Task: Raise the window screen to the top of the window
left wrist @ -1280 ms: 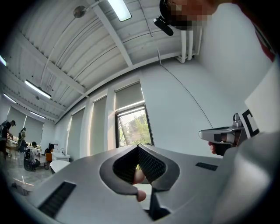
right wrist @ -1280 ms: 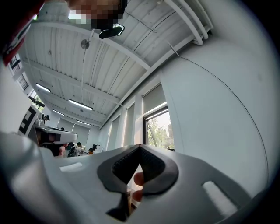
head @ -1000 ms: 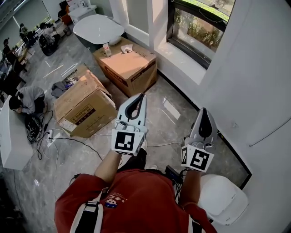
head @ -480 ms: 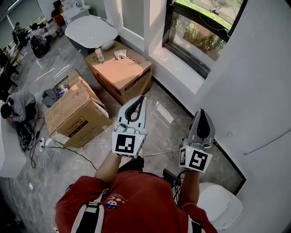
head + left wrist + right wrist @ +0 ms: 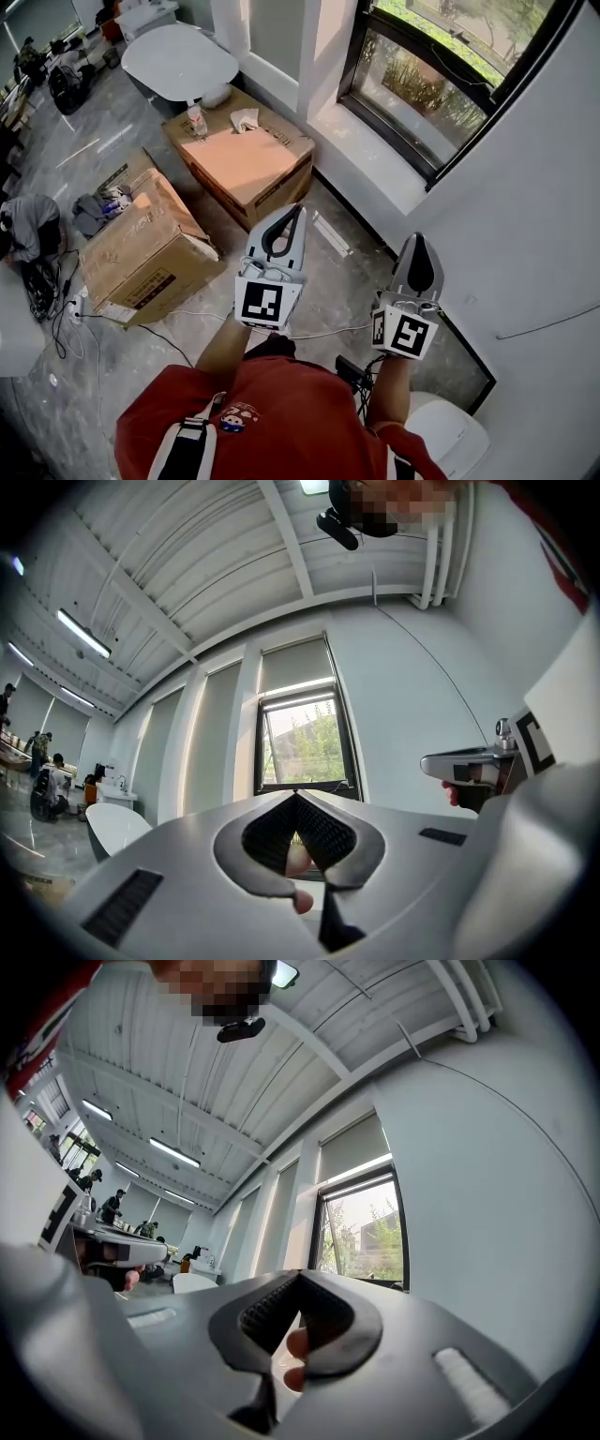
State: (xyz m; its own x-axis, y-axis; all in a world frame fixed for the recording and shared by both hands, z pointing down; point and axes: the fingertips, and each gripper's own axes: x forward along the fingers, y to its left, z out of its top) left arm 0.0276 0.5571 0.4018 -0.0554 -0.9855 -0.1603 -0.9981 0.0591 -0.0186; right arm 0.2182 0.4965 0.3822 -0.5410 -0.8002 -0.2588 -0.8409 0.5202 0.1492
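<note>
Two cardboard boxes (image 5: 239, 159); perhaps a bathtub (image 5: 178, 61)

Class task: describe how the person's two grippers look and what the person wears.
The left gripper and right gripper are light grey plastic wedges tapering to a point, each with a dark teardrop-shaped opening lined by black ribbed pads. Each carries a white cube with black square markers at its back. The person wears a red short-sleeved shirt with grey shoulder straps.

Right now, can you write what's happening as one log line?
left gripper: shut, empty | right gripper: shut, empty | window: ahead, not reached
</note>
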